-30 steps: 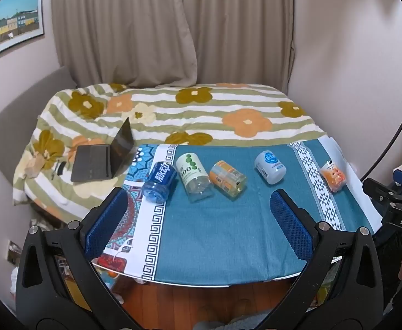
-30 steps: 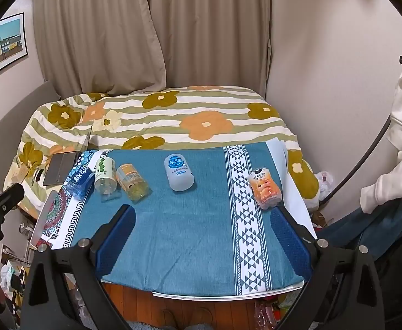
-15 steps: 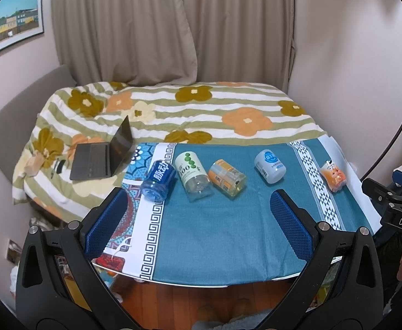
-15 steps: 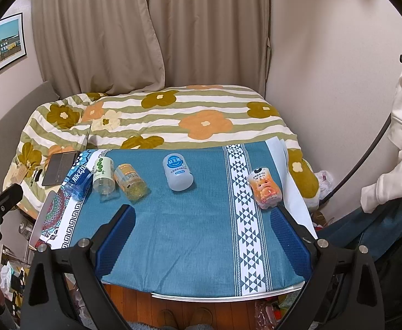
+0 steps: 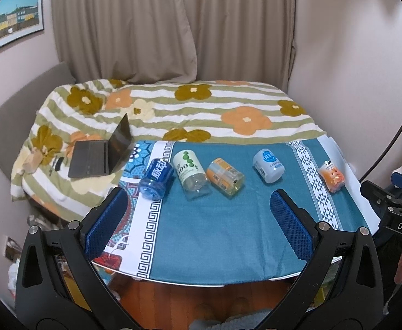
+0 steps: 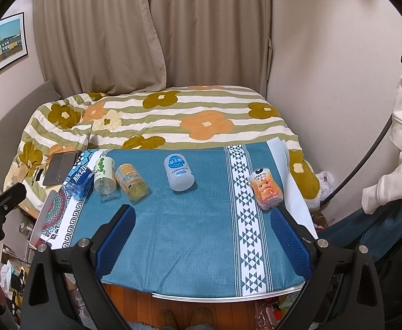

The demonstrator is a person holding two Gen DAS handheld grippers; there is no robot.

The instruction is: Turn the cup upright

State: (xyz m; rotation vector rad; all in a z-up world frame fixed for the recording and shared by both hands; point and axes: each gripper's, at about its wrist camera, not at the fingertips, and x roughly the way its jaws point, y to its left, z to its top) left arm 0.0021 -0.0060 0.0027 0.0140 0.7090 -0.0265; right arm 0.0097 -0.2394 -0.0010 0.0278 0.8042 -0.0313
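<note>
Tablecloth [image 5: 223,225] — teal, with a white band of blue triangles and a white key-pattern border. Bedspread [image 5: 228,107] — olive and white stripes, orange and mustard flowers. Cups: blue [image 5: 157,178], white with green dots [image 5: 190,170], orange [image 5: 225,176], pale blue [image 5: 268,165], orange-pink [image 5: 332,176].

An open laptop [image 5: 99,156] rests on the flowered quilt [image 5: 214,110] (beige curtains [image 5: 173,27] hang behind).

Beige curtains [image 5: 173,24] hang closed across the far wall. Pale plain walls stand on both sides; a framed picture [image 5: 11,19] of coloured buildings is mounted on the left wall. A bed with a striped floral cover [image 5: 201,110] fills the far half of the room, an open laptop [image 5: 102,154] resting on its left part. Wooden flooring [image 6: 201,305] shows at the near edge. Lighting is even and soft.
</note>
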